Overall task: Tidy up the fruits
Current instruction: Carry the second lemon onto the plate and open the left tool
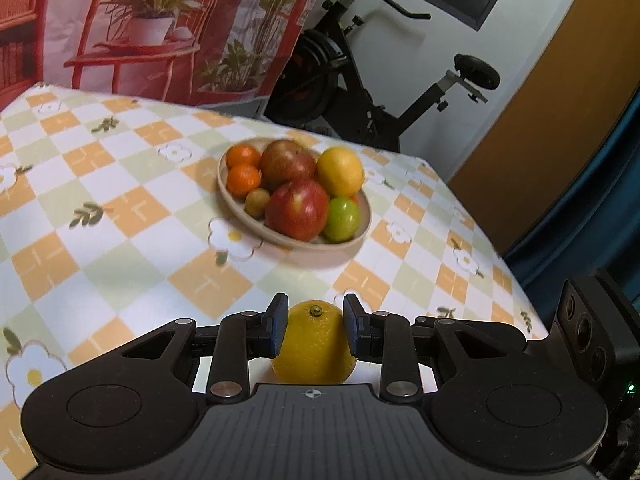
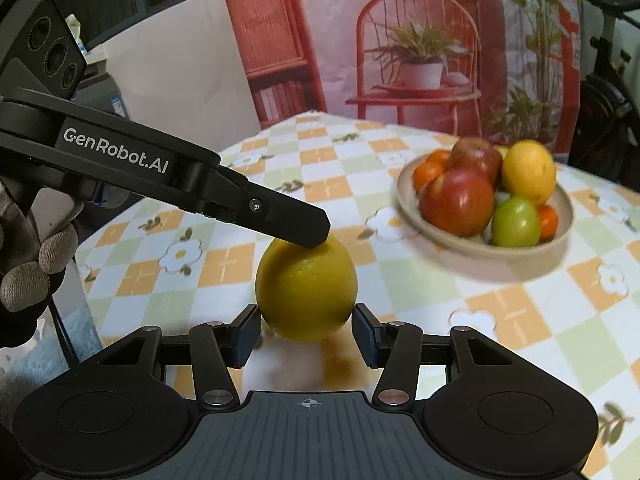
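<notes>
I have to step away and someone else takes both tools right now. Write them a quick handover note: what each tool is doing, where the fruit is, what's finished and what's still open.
Left tool: shut on the yellow citrus, pads on both its sides, low over the table.
Right tool: pads flank the same citrus; a grip cannot be told from its view.
Bowl: ahead on the table, already holding two apples, a green fruit, small oranges and another yellow citrus.
Done: those fruits are in the bowl.
Left: the held citrus probably goes in the bowl.
</notes>
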`<state>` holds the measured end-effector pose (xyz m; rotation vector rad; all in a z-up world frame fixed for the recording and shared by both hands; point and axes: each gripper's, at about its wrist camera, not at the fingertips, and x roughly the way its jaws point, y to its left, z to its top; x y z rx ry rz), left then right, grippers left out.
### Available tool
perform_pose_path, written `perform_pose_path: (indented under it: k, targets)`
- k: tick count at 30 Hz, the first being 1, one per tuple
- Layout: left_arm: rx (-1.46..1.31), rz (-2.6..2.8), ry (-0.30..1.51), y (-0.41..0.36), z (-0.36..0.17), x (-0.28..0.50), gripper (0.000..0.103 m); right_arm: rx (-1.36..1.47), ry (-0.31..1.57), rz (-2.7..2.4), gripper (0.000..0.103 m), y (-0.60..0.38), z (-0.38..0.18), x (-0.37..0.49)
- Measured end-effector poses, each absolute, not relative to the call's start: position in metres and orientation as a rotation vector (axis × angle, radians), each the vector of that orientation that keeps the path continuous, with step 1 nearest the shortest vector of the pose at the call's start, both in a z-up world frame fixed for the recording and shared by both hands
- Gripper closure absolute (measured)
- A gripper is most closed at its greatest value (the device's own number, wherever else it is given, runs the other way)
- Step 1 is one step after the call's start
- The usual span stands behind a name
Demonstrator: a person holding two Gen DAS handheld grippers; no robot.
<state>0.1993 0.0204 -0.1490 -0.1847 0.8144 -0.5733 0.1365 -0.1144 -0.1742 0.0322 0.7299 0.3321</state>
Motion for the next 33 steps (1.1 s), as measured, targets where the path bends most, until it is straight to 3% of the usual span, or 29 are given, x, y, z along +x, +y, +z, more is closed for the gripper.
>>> perform_pose_path:
  k: [12, 33]
  targets:
    - [-0.154, -0.594, 0.746, -0.001, -0.110, 0.236, 0.071, -0.018, 0.659, 0.301, 0.057, -0.136, -0.137, 0.171]
    - [-0.161, -0.597, 0.755, -0.021, -0.105, 0.324, 0.071, -0.026, 0.688, 0.266, 0.057, -0.177, -0.122, 0.264]
